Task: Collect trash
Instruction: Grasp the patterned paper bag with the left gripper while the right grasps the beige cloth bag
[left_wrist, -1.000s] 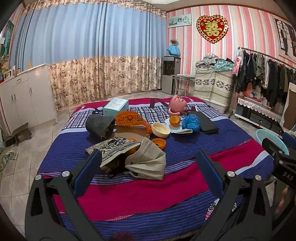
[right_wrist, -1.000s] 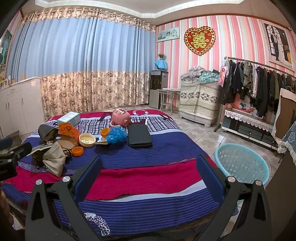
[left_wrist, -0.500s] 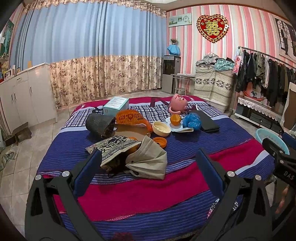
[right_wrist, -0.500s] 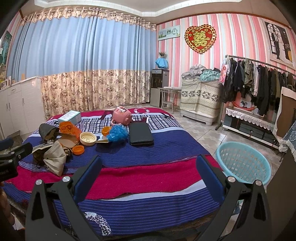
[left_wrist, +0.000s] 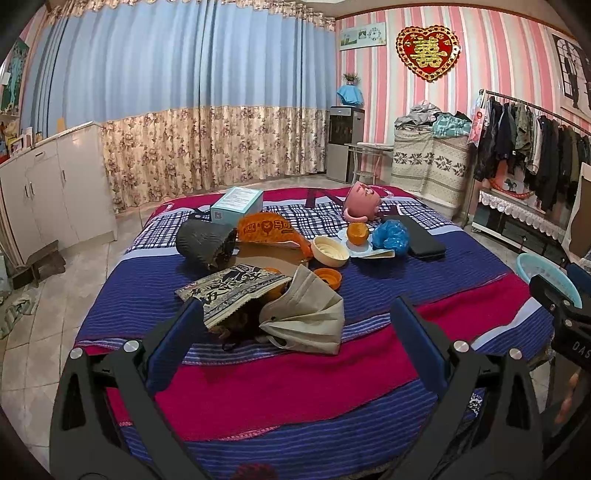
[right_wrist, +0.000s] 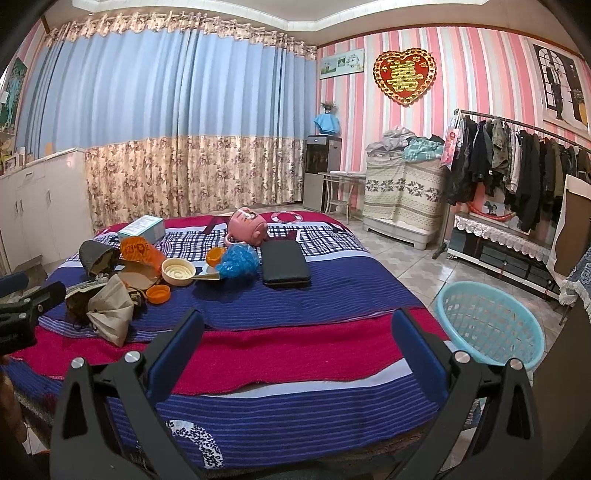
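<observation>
2 tools, the left tool (left_wrist: 295, 314) and the right tool (right_wrist: 297, 326), hang wide apart and hold nothing over the bed (right_wrist: 332, 280), so picking has not begun; next, grab the beige mask (left_wrist: 308, 317) near the bed's front edge, then drop it in the blue basket (right_wrist: 491, 325) beside the bed.

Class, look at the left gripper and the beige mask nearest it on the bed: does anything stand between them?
Nothing visible does. The left gripper hangs open before the beige mask, with only bare bedspread between. A patterned packet lies against the mask's left side, not in front of it.
</observation>
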